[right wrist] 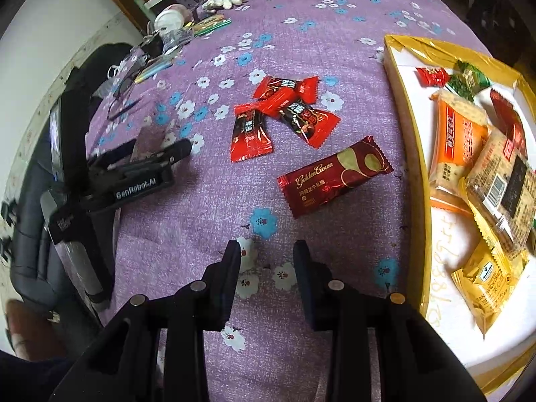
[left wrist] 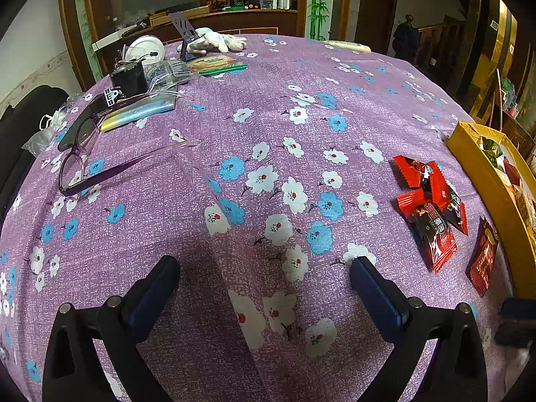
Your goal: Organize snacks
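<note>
Right wrist view: my right claw (right wrist: 266,251), nearly closed and empty, hovers short of the dark bar (right wrist: 335,177); three red candies (right wrist: 284,114) beyond; box (right wrist: 407,127) alongside, presumably their destination; left claw (left wrist: 264,268) spread, idle.

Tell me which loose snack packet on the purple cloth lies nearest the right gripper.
The dark-red Golden Crown packet, alone ahead of the right gripper; the bright-red candies cluster farther off.

The left gripper (left wrist: 264,264) hangs over the purple flowered cloth (left wrist: 234,134), jaws wide apart with nothing between them. Three red candies (left wrist: 428,201) lie at the right, a dark red packet (left wrist: 484,256) beside the yellow box (left wrist: 469,147). Glasses (left wrist: 80,164) lie at the left.
</note>
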Demonstrator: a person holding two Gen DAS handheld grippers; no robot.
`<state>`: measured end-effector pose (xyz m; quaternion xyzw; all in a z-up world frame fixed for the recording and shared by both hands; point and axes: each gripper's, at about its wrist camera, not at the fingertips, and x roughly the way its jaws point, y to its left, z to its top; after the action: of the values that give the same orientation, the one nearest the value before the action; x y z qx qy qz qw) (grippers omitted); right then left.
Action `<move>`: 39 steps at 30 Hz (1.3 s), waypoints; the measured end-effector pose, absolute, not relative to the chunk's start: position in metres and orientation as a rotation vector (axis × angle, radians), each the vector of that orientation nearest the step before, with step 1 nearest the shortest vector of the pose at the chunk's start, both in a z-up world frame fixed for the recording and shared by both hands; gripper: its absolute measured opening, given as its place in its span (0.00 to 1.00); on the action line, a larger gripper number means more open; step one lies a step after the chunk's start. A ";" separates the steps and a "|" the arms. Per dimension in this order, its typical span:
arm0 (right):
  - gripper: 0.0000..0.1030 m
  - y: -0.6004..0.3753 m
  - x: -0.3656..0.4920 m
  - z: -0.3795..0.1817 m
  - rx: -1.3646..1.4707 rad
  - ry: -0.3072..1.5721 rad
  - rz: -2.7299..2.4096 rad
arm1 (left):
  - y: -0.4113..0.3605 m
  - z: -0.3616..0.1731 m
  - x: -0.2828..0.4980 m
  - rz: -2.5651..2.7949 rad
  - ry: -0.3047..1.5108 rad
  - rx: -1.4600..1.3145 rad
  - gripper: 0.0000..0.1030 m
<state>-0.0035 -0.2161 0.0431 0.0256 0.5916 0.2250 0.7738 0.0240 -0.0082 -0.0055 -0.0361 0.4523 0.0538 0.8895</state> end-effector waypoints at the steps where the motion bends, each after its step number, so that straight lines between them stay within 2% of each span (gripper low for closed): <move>1: 0.31 -0.219 -0.001 0.043 0.073 1.284 0.477 | -0.008 -0.006 0.024 0.112 0.939 -0.075 1.00; 21: 0.34 -0.223 0.041 0.027 0.291 1.333 0.317 | -0.008 -0.005 0.024 0.111 0.939 -0.075 1.00; 39: 0.34 -0.212 0.068 0.039 0.272 1.305 0.194 | -0.008 -0.005 0.024 0.111 0.939 -0.075 1.00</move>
<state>0.0676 -0.2118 0.0387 0.1261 0.6041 0.0896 0.7817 0.0240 -0.0081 -0.0054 -0.0363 0.4520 0.0537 0.8896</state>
